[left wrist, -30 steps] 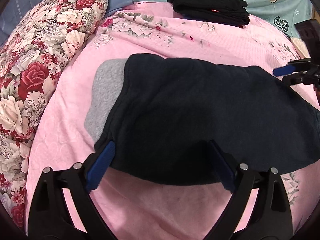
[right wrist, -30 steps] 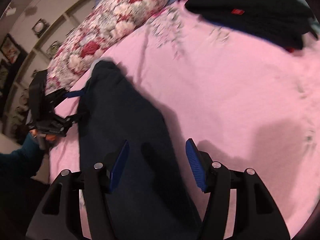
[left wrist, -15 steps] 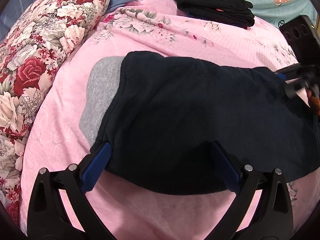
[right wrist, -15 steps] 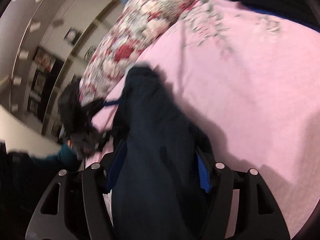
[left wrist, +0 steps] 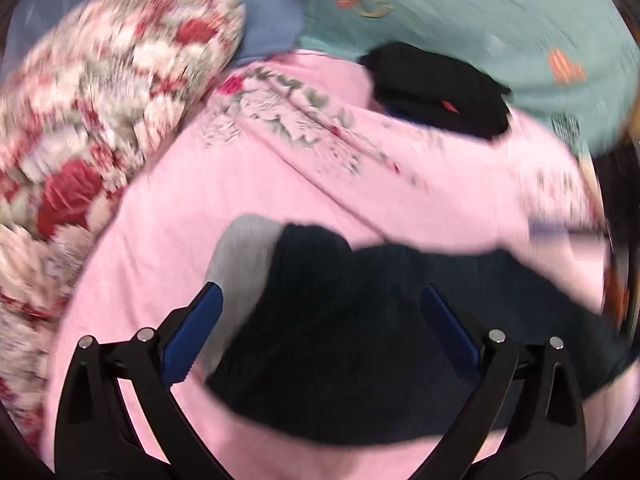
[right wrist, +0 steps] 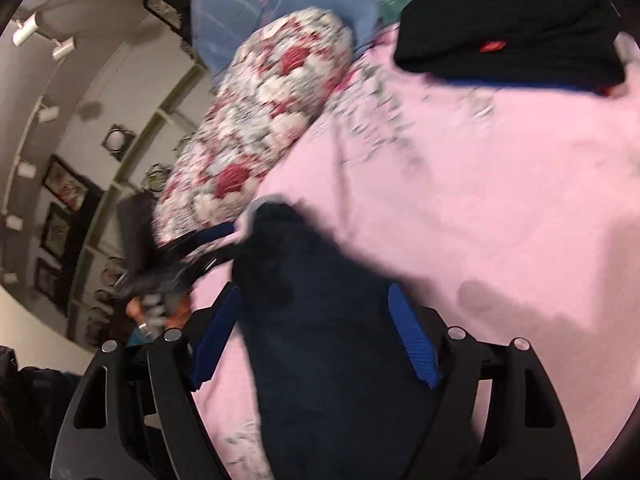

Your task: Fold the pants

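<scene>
Navy fleece pants (left wrist: 360, 320) lie stretched across a pink bedsheet (left wrist: 248, 184), with a grey cuff or waistband (left wrist: 244, 252) showing at the end nearest the floral pillow (left wrist: 100, 92); both views are smeared by motion blur, so fine detail is lost. From the left wrist view, the left gripper (left wrist: 320, 300) stands with its jaws wide, the blue pads either side of the grey band and the dark cloth; whether the pads touch the fabric cannot be told. From the right wrist view, the right gripper (right wrist: 316, 308) is also spread wide, its blue pads straddling the narrow run of the pants (right wrist: 320, 320), which passes between them and away toward the pillow (right wrist: 256, 128); the cloth is not pinched. The left gripper (right wrist: 208, 244) shows there too, blurred, at the far end of the garment, just beside the pillow. A folded stack of black clothes (left wrist: 436, 88) sits well apart at the far side of the sheet, against a teal patterned bedcover (left wrist: 500, 12); the same stack (right wrist: 512, 24) fills the upper right of the right wrist view; framed pictures (right wrist: 64, 188) hang on the wall to the left.
</scene>
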Tool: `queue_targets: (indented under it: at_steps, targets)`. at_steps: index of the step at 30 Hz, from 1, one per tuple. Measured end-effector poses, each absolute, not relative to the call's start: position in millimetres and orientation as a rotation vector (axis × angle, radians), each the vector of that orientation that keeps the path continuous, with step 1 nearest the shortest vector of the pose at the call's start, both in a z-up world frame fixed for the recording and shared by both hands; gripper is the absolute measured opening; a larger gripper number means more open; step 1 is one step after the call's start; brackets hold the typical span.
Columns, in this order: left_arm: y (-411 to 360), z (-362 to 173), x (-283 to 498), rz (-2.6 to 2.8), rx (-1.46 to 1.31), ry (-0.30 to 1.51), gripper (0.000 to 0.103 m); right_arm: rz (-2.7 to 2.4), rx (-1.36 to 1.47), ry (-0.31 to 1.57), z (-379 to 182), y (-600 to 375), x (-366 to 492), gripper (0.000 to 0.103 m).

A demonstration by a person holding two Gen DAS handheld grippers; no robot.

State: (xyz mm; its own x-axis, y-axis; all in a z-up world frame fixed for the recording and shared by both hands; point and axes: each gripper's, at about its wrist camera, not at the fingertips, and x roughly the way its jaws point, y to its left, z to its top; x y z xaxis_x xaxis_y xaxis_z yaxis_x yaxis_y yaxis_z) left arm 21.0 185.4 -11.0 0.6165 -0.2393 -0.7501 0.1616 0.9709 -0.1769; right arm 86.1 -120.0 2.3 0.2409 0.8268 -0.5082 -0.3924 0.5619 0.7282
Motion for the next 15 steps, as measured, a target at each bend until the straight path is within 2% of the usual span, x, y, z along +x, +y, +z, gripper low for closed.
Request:
queue_targets:
  at_steps: [4, 6, 10, 15]
  targets:
    - [200, -43, 61, -0.026, -0.169, 0.991, 0.101, 0.734, 0.472, 1.126, -32, -122, 79, 0.077]
    - [205, -59, 70, -0.014, -0.215, 1.032, 0.101, 0.695, 0.528, 1.106, -25, -137, 67, 0.074]
    - [198, -40, 58, -0.014, -0.182, 0.947, 0.101, 0.653, 0.595, 1.001, 8, -171, 26, 0.076]
    - [186, -5, 31, -0.125, -0.236, 0.827, 0.101, 0.474, 0.624, 0.813, 55, -230, -66, 0.079]
